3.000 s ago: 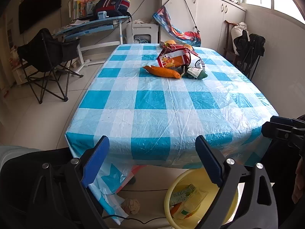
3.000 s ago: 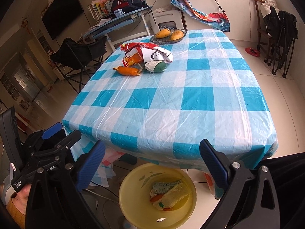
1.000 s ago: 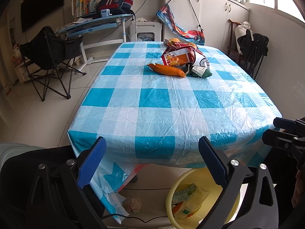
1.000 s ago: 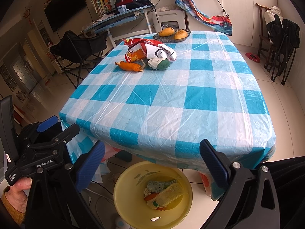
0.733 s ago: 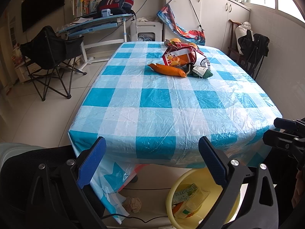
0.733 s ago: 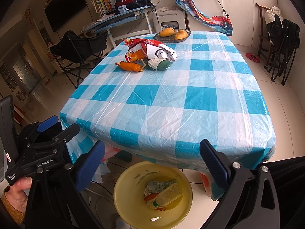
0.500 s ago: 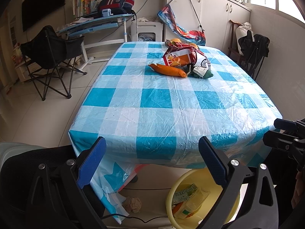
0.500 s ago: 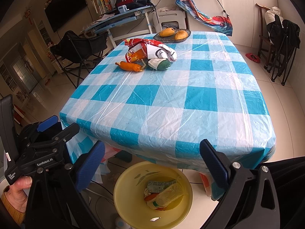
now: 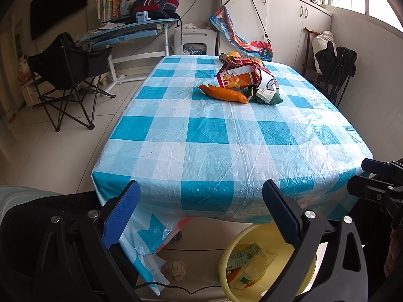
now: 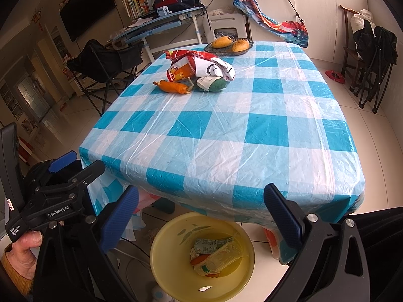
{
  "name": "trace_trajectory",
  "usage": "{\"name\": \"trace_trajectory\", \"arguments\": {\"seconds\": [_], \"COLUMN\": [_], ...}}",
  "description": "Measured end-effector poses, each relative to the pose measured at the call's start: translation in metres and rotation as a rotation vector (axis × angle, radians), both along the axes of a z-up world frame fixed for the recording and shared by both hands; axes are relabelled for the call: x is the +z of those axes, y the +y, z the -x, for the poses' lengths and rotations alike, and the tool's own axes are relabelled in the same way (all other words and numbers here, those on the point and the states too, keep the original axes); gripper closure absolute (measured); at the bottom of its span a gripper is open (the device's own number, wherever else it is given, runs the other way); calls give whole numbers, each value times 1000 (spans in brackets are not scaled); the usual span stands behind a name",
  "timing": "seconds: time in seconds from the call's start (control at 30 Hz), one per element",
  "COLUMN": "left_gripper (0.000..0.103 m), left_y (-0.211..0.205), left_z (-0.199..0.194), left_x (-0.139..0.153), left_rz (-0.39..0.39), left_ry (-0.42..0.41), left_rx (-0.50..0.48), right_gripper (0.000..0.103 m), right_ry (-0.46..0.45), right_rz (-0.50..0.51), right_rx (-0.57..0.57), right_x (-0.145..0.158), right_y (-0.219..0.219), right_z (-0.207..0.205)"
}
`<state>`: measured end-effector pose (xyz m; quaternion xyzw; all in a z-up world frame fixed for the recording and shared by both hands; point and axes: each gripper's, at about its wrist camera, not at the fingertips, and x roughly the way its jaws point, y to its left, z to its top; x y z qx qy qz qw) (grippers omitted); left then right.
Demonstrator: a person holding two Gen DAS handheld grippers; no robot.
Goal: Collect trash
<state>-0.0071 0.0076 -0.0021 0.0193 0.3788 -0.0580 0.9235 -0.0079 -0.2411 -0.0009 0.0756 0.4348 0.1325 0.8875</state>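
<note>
On the far part of the blue-checked table point(image 9: 206, 151) point(image 10: 226, 130) lies a heap: a red and white snack bag point(image 9: 241, 75) point(image 10: 199, 63), an orange carrot point(image 9: 223, 93) point(image 10: 172, 86) and a green round thing with a white label point(image 9: 268, 97) point(image 10: 214, 83). Under the near edge a yellow basin point(image 9: 228, 256) point(image 10: 163, 246) holds a carton and a plastic bottle. My left gripper point(image 9: 201, 214) and right gripper point(image 10: 201, 214) both hang open and empty at the near table edge, above the basin.
A dark plate with two yellow fruits point(image 10: 228, 44) sits at the table's far end. A crumpled paper ball point(image 9: 173, 269) lies on the floor under the table. A black folding chair point(image 9: 68, 75) stands left, more chairs point(image 10: 372, 58) right. A desk with a backpack point(image 9: 153, 7) lines the back wall.
Both views have drifted only slightly; the heap, the basin and both grippers' jaws stay as they were.
</note>
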Motion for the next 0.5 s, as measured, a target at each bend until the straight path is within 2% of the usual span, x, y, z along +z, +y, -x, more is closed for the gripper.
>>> {"name": "trace_trajectory", "arguments": {"seconds": [0.5], "left_gripper": [9], "left_y": [1], "left_z": [0], "left_x": [0], "left_rz": [0], "left_ry": [1], "left_rx": [0], "right_gripper": [8], "right_ry": [1], "right_rz": [5], "right_rx": [5], "right_x": [0], "right_y": [1], "right_z": [0]}}
